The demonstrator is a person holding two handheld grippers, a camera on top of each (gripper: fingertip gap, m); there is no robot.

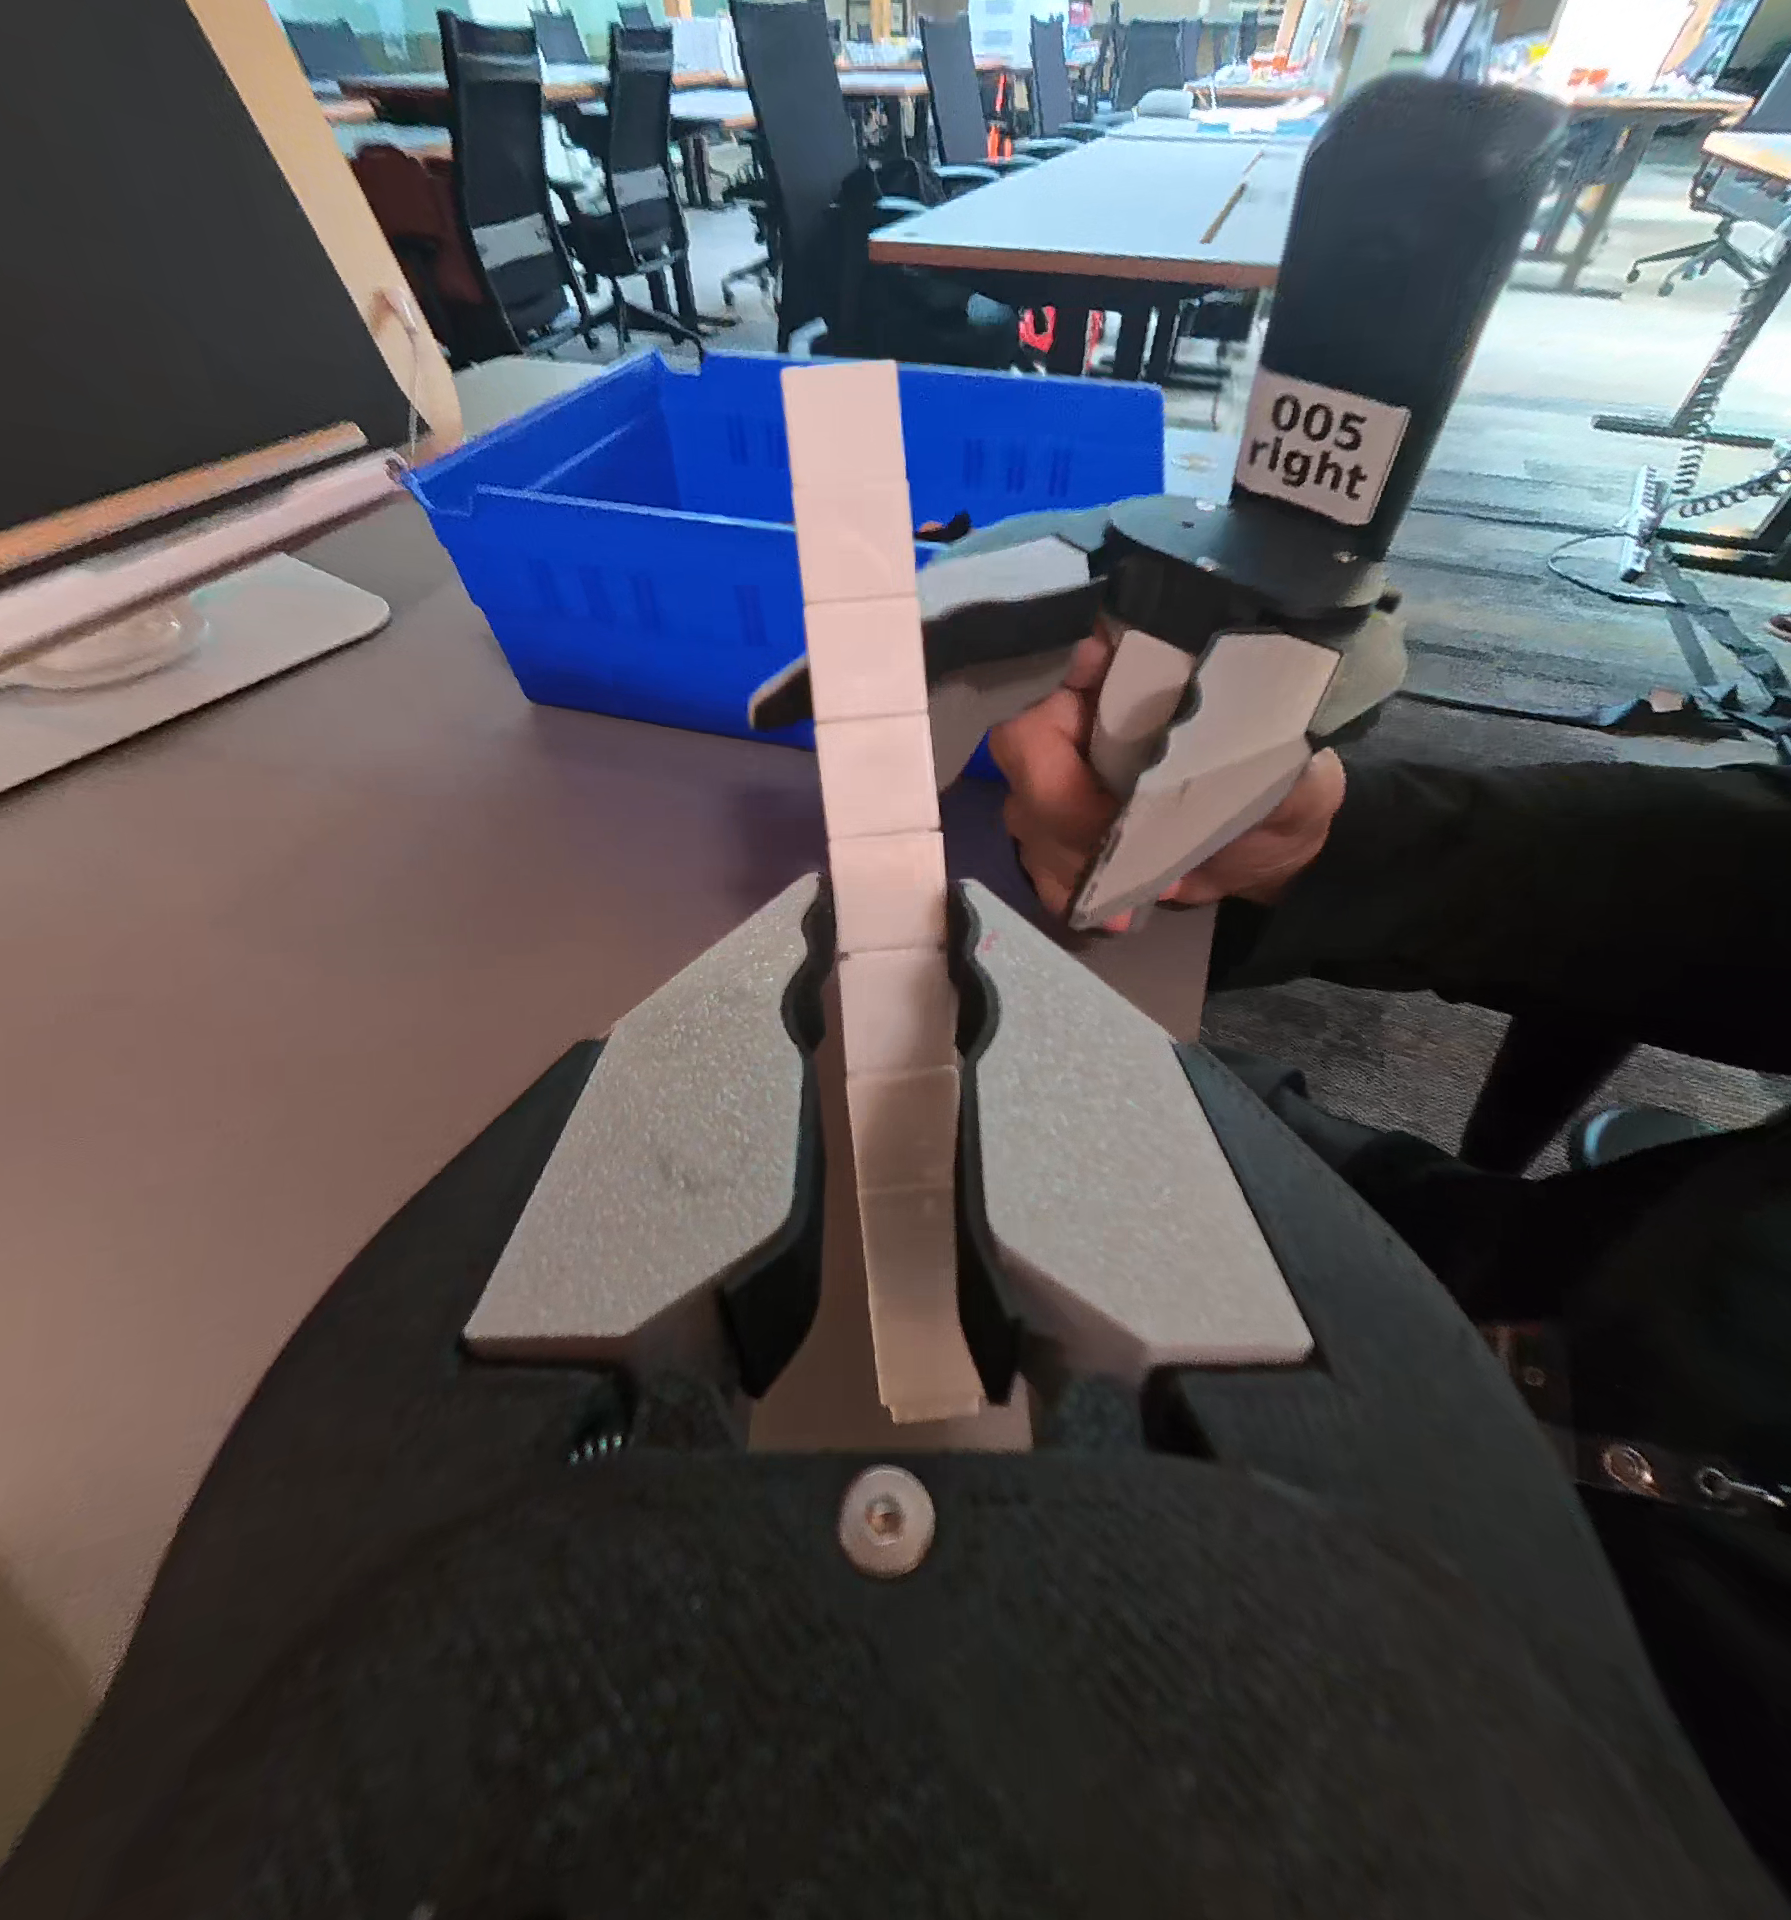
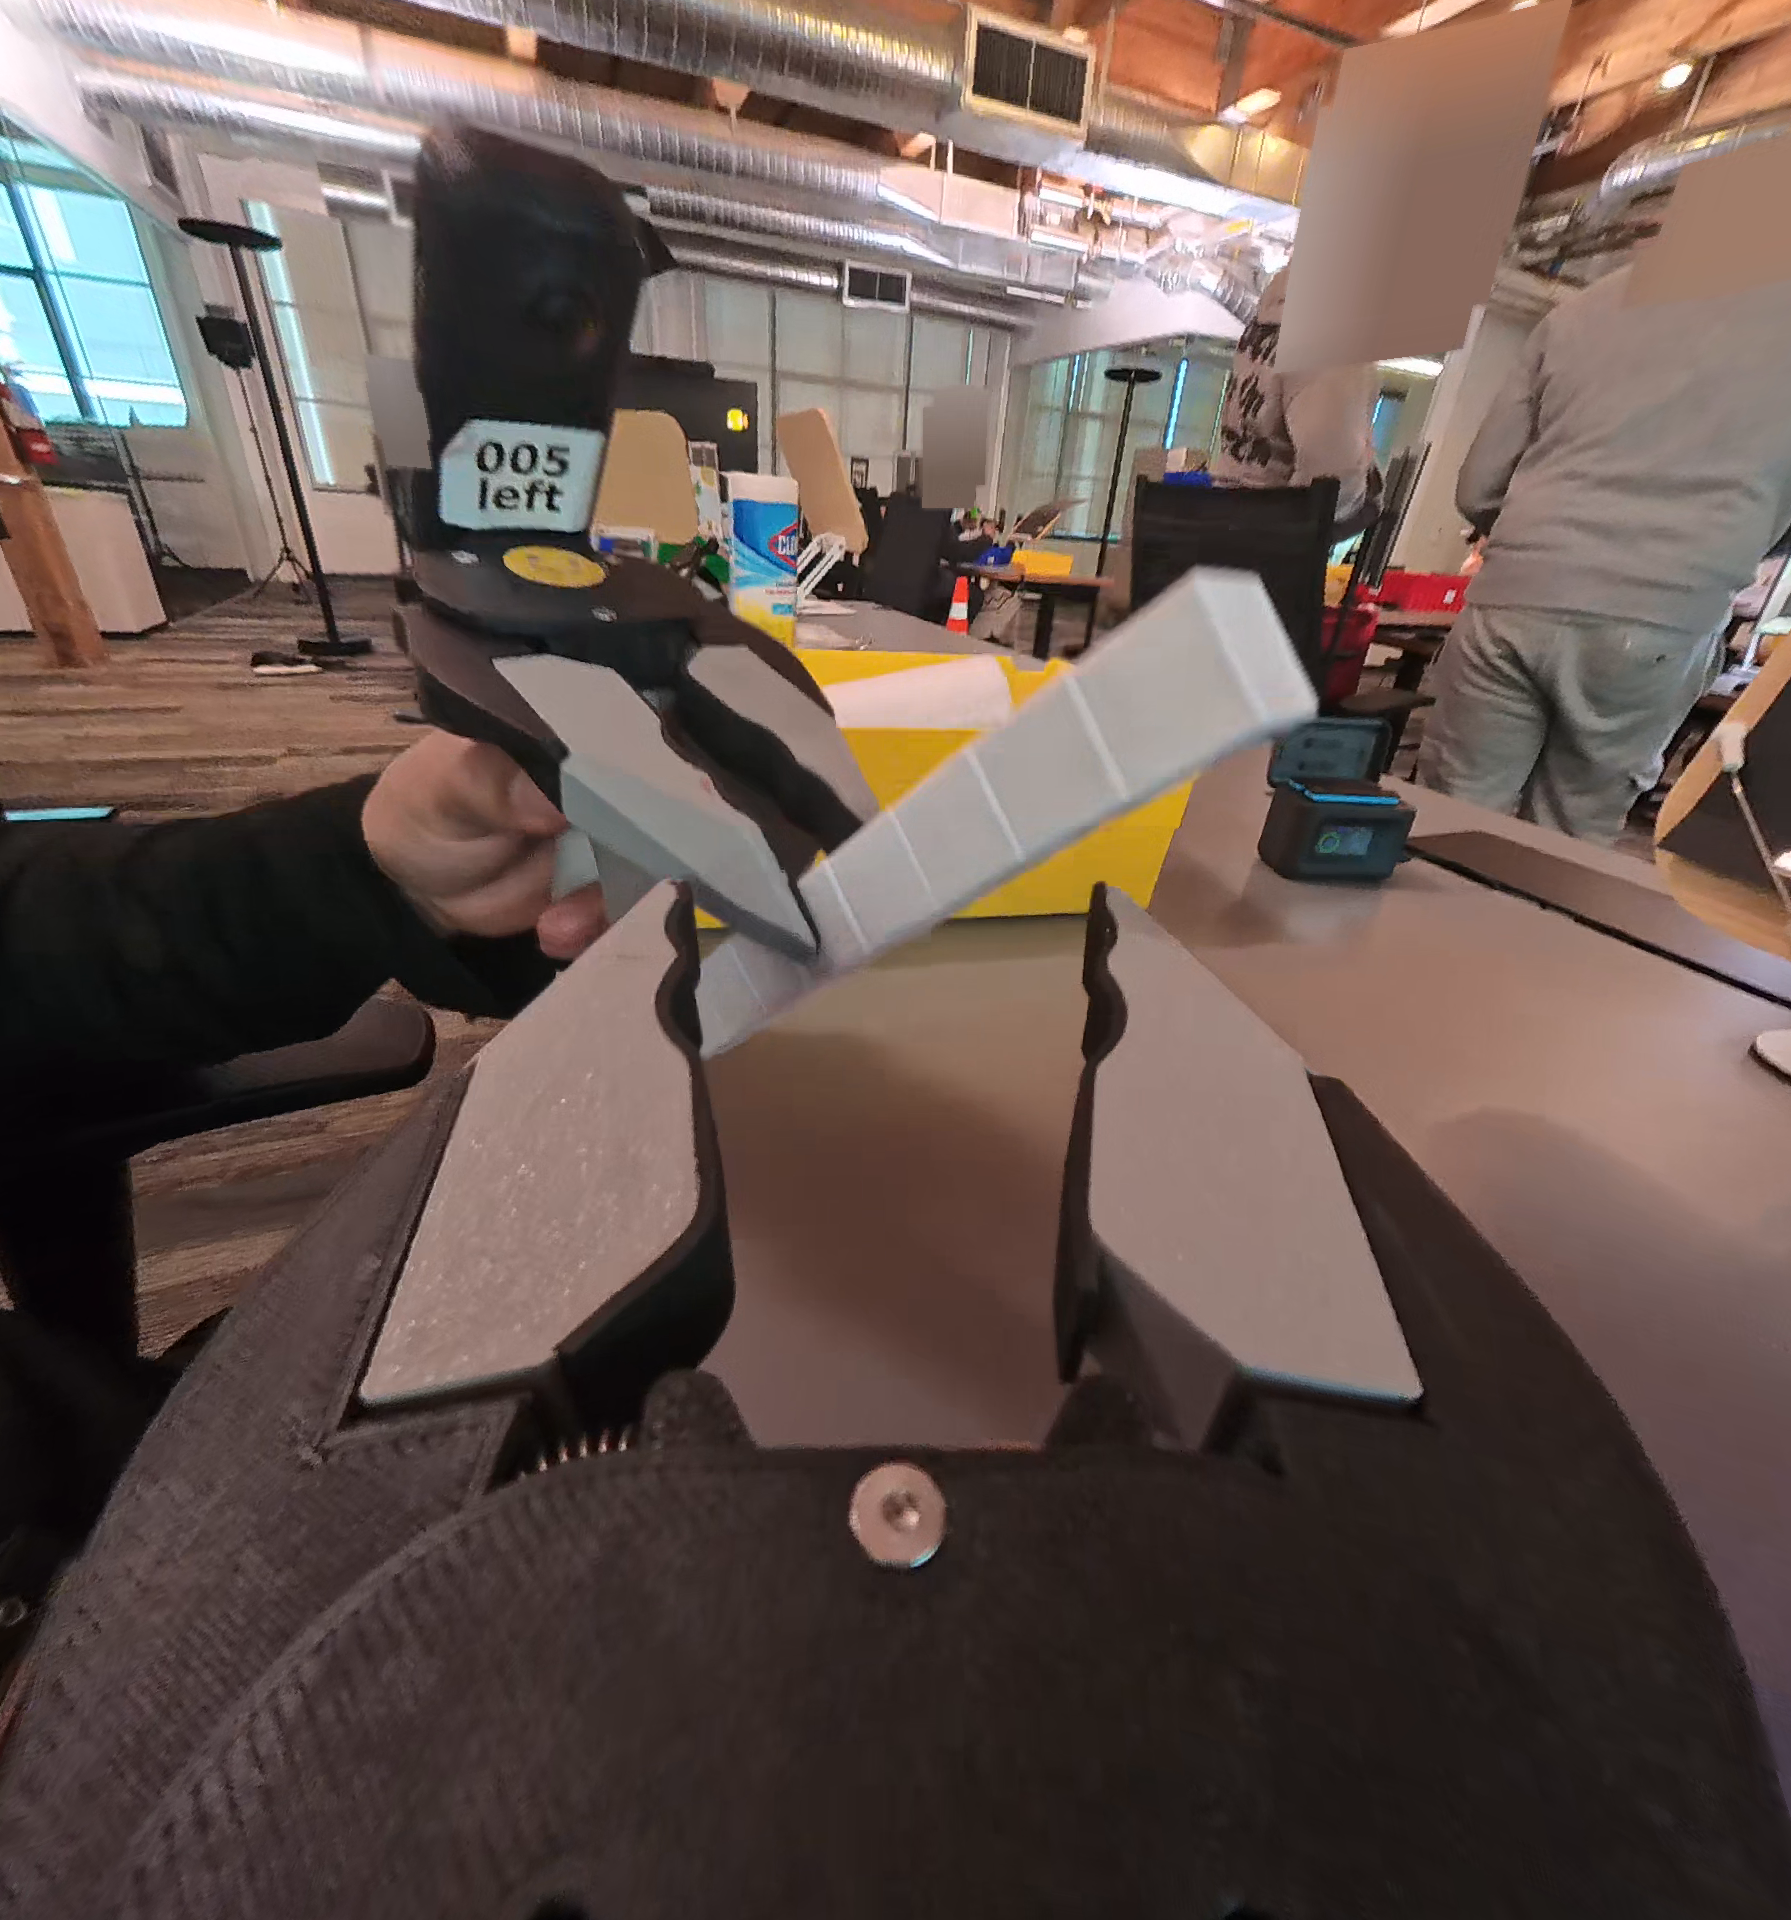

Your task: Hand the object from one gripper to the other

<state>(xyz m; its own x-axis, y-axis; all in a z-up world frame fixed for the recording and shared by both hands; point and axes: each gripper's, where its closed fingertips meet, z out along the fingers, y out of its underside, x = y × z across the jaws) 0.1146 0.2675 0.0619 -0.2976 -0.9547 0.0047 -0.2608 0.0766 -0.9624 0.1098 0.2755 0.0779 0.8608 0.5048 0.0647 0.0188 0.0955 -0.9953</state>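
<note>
1. The object is a long white segmented bar [image 1: 875,831]. It is sitting lengthwise between the fingers of the left tool [image 1: 889,940], its near end deep in the throat and its far end sticking out well past the fingertips, above the desk [image 1: 351,935].

2. The left tool is gripping the bar: both fingers are pressing against its sides. In the right wrist view the same bar [image 2: 1026,800] is slanting up and to the right out of the left tool.

3. The right tool [image 2: 891,935] is standing wide open, holding nothing. In the left wrist view it [image 1: 849,634] is reaching in from the right, level with the free middle of the bar. One finger is passing behind the bar; whether it is touching cannot be told.

4. Step in hand, by judgement: the right tool is lining up for the take. In the right wrist view the bar is crossing only the left side of the gap, near the left fingertip. Centre the bar between both fingers before closing.

5. Grasp on a free segment, apart from the left tool's fingertips, so that the two tools are not colliding.

6. Close the right tool squarely on the flat faces. A grip on the edges is likely to let the bar twist.

7. Keep the left tool clamped until the right tool is holding firmly, then open it.

8. A blue bin [image 1: 662,540] is sitting on the desk behind the bar, and a yellow bin [image 2: 974,821] is showing beyond it in the right wrist view. Keep the long free end clear of both.
</note>
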